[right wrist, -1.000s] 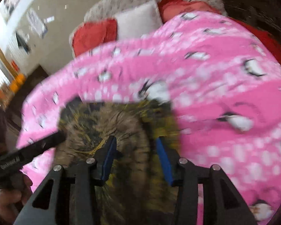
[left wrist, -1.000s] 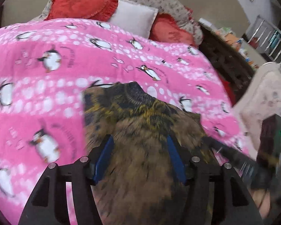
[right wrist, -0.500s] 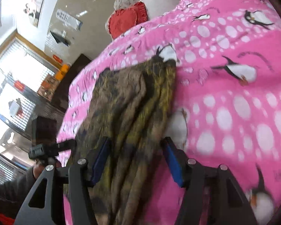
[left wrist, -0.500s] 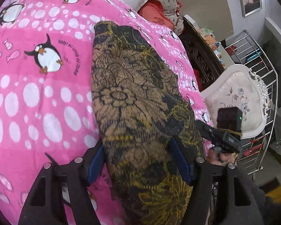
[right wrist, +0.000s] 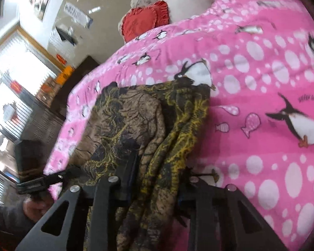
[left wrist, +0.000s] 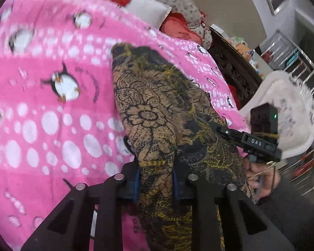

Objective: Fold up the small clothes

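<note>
The near end of the brown patterned garment [left wrist: 157, 113] runs off the bottom edge in both views, so its full shape cannot be told. In the left wrist view its cloth covers the tips of the left gripper [left wrist: 156, 179]. In the right wrist view, folds hide the inner faces of the right gripper [right wrist: 157, 188]. The pink penguin blanket [left wrist: 52, 115] is smeared by blur at upper left. The hand [right wrist: 34, 206] at lower left is blurred and partly cut off.
</note>
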Motion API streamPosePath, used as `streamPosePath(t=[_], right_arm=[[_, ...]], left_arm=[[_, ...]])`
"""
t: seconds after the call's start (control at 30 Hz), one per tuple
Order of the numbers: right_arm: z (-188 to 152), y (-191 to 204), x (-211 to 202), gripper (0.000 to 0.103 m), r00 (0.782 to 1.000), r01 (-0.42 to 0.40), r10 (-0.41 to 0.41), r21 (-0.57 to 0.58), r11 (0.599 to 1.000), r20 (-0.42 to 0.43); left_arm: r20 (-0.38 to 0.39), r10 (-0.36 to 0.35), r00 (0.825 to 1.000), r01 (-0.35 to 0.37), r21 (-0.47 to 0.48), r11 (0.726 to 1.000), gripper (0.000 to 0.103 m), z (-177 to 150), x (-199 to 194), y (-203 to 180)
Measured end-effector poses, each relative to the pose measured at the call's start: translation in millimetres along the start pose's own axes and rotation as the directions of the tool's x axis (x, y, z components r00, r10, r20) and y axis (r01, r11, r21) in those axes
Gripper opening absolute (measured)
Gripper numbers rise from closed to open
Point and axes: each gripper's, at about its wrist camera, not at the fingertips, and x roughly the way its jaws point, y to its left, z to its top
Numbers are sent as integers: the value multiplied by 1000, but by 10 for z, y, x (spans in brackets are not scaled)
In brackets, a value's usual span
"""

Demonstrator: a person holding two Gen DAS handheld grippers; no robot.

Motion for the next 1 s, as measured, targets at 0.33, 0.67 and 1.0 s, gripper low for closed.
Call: streamPosePath(t=[0.33,0.67,1.0], right_arm=[[43,614,488,23,996,-91,92,38,995,-22],[-9,799,732,35,998,-53,55,99,994,-17],[-444,2044,167,37,990,136,-138,-372,918,21]], left_arm=[[53,56,997,-54,-33,998,1,219,-706,695],[17,146,989,-146,4,989,15,221,-694,984],[84,156,984,-165,108,980,16,-53,-1163,448]])
